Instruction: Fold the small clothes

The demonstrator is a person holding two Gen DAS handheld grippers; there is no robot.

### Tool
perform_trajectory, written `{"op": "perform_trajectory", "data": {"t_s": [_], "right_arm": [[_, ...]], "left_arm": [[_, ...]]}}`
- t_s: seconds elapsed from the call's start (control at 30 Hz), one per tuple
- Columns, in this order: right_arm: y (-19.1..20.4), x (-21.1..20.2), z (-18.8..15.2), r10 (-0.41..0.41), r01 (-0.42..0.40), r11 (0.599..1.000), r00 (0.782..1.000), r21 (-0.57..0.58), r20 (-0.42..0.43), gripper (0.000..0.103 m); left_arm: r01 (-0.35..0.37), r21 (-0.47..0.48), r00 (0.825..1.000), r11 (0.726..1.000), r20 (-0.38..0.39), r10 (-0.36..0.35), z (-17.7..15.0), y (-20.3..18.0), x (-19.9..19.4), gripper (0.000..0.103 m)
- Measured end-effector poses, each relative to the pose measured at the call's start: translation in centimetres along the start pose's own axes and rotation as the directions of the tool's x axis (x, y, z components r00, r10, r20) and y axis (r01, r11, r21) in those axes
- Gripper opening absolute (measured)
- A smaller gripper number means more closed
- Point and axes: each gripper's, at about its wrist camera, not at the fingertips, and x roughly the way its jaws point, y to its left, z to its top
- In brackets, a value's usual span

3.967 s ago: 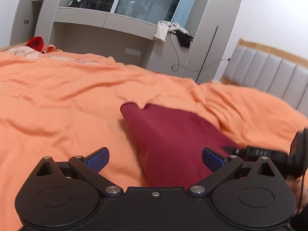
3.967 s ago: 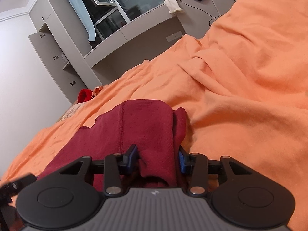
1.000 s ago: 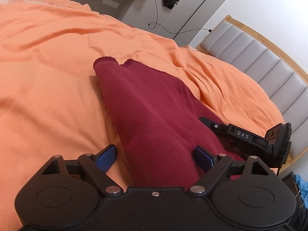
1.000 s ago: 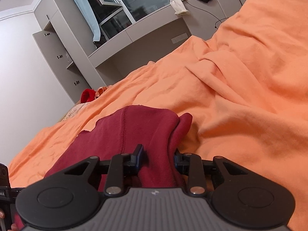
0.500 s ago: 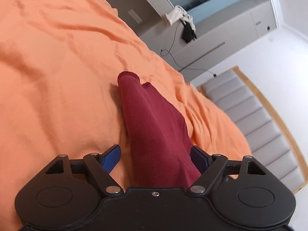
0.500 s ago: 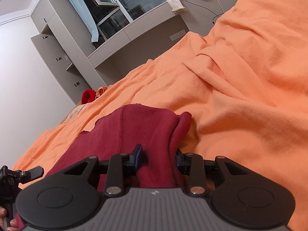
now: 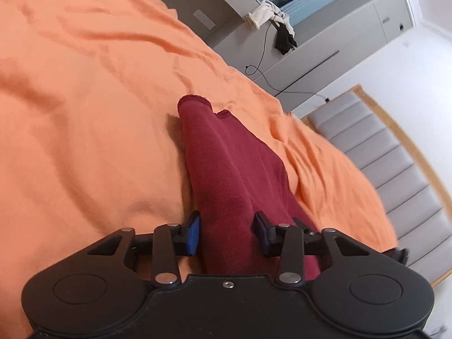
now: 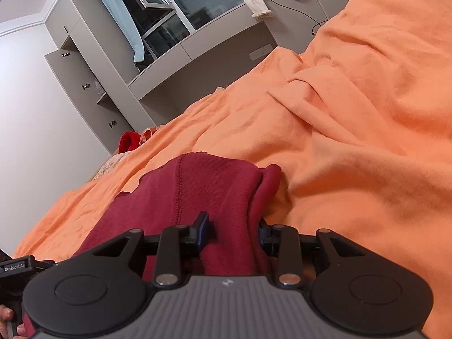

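Note:
A dark red knit garment (image 7: 226, 169) lies bunched lengthwise on the orange bed sheet (image 7: 84, 113). My left gripper (image 7: 226, 233) is at its near end. Its jaws are closing, and both blue pads touch a raised ridge of the fabric that fills the gap between them. In the right wrist view the same garment (image 8: 212, 183) shows a seam and a folded edge. My right gripper (image 8: 233, 233) is shut on that fold. The left gripper's black body (image 8: 17, 265) and a hand (image 8: 8, 319) show at the lower left there.
A grey padded headboard (image 7: 395, 155) with a wooden frame bounds the bed on the right. Grey built-in cabinets (image 8: 84, 84) and a window ledge with white and black clothes (image 7: 271, 14) stand beyond the bed. A red item (image 8: 128, 141) lies at the bed's far corner.
The left gripper's jaws have narrowed from wide apart to touching the garment's ridge, and its view has rolled. The right gripper has held still with its grip unchanged.

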Motion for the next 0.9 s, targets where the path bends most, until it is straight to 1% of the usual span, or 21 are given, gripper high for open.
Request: {"op": "perform_trajectory", "data": {"t_s": [0.07, 0.1, 0.2, 0.3, 0.37, 0.47, 0.53, 0.63, 0.73, 0.9], "right_arm": [[0.2, 0.0, 0.0, -0.002, 0.002, 1.000, 1.000, -0.011, 0.003, 0.035], [0.3, -0.1, -0.1, -0.004, 0.004, 1.000, 1.000, -0.017, 0.004, 0.033], [0.5, -0.2, -0.1, -0.011, 0.012, 0.999, 1.000, -0.031, 0.011, 0.032], [0.6, -0.2, -0.1, -0.010, 0.011, 0.999, 1.000, -0.031, 0.013, 0.032], [0.5, -0.3, -0.2, -0.011, 0.011, 0.999, 1.000, -0.031, 0.015, 0.032], [0.7, -0.3, -0.2, -0.015, 0.016, 0.999, 1.000, -0.039, 0.021, 0.031], [0.9, -0.5, -0.2, -0.016, 0.018, 0.999, 0.999, -0.051, 0.031, 0.026], [1.3, -0.9, -0.2, -0.020, 0.024, 0.997, 0.999, -0.075, 0.048, 0.023], [1.8, -1.1, -0.4, -0.027, 0.032, 0.995, 0.998, -0.097, 0.061, 0.023], [2.0, -1.4, -0.4, -0.030, 0.037, 0.993, 0.997, -0.109, 0.073, 0.023]], "left_arm": [[-0.041, 0.067, 0.999, 0.997, 0.004, 0.040, -0.1, -1.1, 0.0, 0.038], [-0.063, 0.112, 0.998, 0.992, 0.009, 0.062, -0.2, -1.7, -0.1, 0.034], [-0.138, 0.257, 0.990, 0.956, 0.037, 0.133, -0.6, -3.8, -0.3, 0.032], [-0.190, 0.343, 0.982, 0.920, 0.067, 0.178, -1.2, -5.1, -0.4, 0.031], [-0.199, 0.360, 0.980, 0.912, 0.073, 0.185, -1.2, -5.3, -0.6, 0.031], [-0.194, 0.350, 0.981, 0.916, 0.068, 0.182, -1.0, -5.2, -0.8, 0.030], [-0.198, 0.347, 0.980, 0.917, 0.073, 0.184, -1.0, -5.2, -0.9, 0.029], [-0.211, 0.353, 0.977, 0.911, 0.089, 0.192, -1.3, -5.5, -0.9, 0.028], [-0.216, 0.364, 0.976, 0.906, 0.099, 0.193, -1.6, -5.8, -1.1, 0.028], [-0.214, 0.361, 0.977, 0.908, 0.098, 0.191, -1.6, -5.6, -1.3, 0.028]]}}
